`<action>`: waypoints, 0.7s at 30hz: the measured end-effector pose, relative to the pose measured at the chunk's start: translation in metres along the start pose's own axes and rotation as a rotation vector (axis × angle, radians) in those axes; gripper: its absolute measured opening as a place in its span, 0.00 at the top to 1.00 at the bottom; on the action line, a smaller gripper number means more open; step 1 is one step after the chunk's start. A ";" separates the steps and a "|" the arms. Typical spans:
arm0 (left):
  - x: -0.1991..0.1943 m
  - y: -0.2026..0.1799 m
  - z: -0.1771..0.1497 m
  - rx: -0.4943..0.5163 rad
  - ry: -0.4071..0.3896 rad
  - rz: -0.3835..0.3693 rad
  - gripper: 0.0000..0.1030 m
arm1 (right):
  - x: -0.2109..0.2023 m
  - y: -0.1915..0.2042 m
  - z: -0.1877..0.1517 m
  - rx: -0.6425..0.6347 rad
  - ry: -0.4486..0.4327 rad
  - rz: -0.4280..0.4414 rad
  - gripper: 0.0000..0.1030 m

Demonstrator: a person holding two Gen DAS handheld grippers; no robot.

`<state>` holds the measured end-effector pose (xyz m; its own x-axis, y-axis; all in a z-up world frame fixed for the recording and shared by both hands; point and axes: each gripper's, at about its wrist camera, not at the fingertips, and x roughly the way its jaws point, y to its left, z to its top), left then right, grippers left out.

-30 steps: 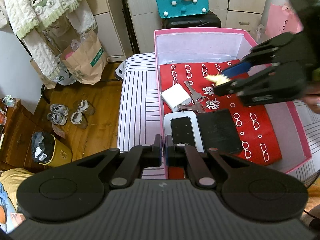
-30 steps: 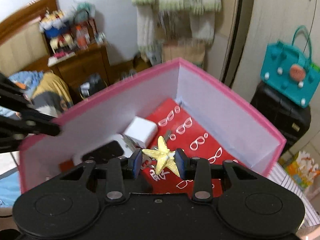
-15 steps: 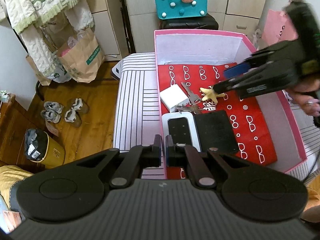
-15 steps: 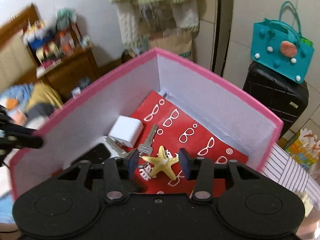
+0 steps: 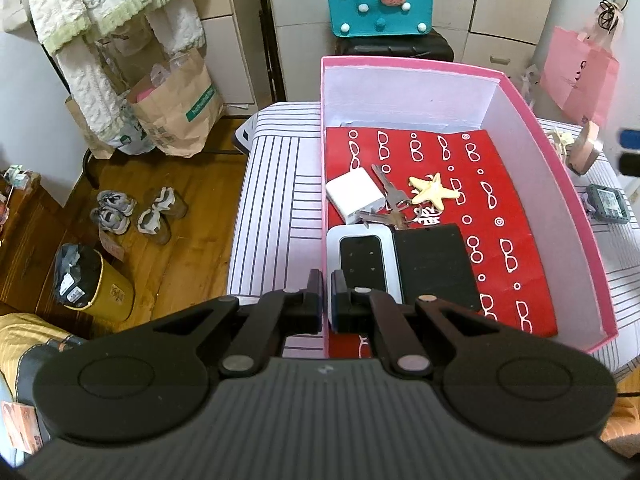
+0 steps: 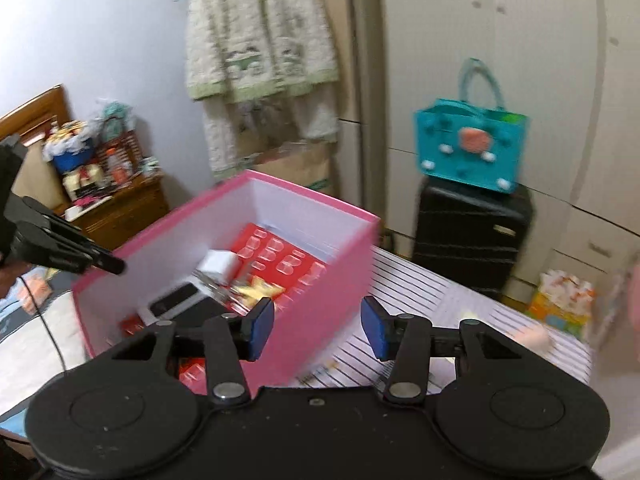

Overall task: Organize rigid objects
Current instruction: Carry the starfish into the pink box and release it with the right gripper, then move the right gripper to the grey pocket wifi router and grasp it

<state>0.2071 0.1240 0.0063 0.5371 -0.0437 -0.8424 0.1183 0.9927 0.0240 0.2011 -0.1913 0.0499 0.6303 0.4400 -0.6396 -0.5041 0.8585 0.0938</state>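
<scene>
Box holds 1 starfish; right tool opening, empty; left tool clamped on its wall.

I am holding my left gripper clamped on the near wall of the pink box, one finger outside and one inside. Inside, on the red paper, a white charger, keys and a yellow starfish are lying close together, with a white-framed phone and a black wallet sitting side by side nearer me. At the right edge my right gripper's fingertips are just showing, outside the box and well apart from the starfish.
</scene>
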 end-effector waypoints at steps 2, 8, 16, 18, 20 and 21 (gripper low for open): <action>0.002 -0.001 0.000 -0.002 0.002 0.010 0.97 | -0.007 -0.014 -0.016 0.033 -0.001 -0.041 0.47; 0.002 -0.002 -0.001 -0.014 0.000 0.015 0.96 | -0.024 -0.047 -0.071 0.107 -0.001 -0.148 0.46; 0.002 -0.003 -0.004 -0.027 -0.005 0.037 0.96 | -0.010 -0.097 -0.109 0.141 0.046 -0.210 0.42; 0.002 -0.004 -0.004 -0.027 -0.007 0.041 0.96 | -0.002 -0.107 -0.113 0.155 0.080 -0.165 0.42; 0.001 -0.005 -0.004 -0.026 -0.008 0.044 0.96 | 0.006 -0.116 -0.114 0.154 0.116 -0.123 0.42; 0.001 -0.006 -0.003 -0.025 -0.007 0.045 0.96 | 0.009 -0.117 -0.113 0.145 0.121 -0.126 0.42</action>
<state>0.2043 0.1187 0.0031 0.5474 0.0007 -0.8369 0.0730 0.9961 0.0486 0.1995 -0.3177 -0.0535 0.6029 0.2998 -0.7394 -0.3305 0.9373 0.1106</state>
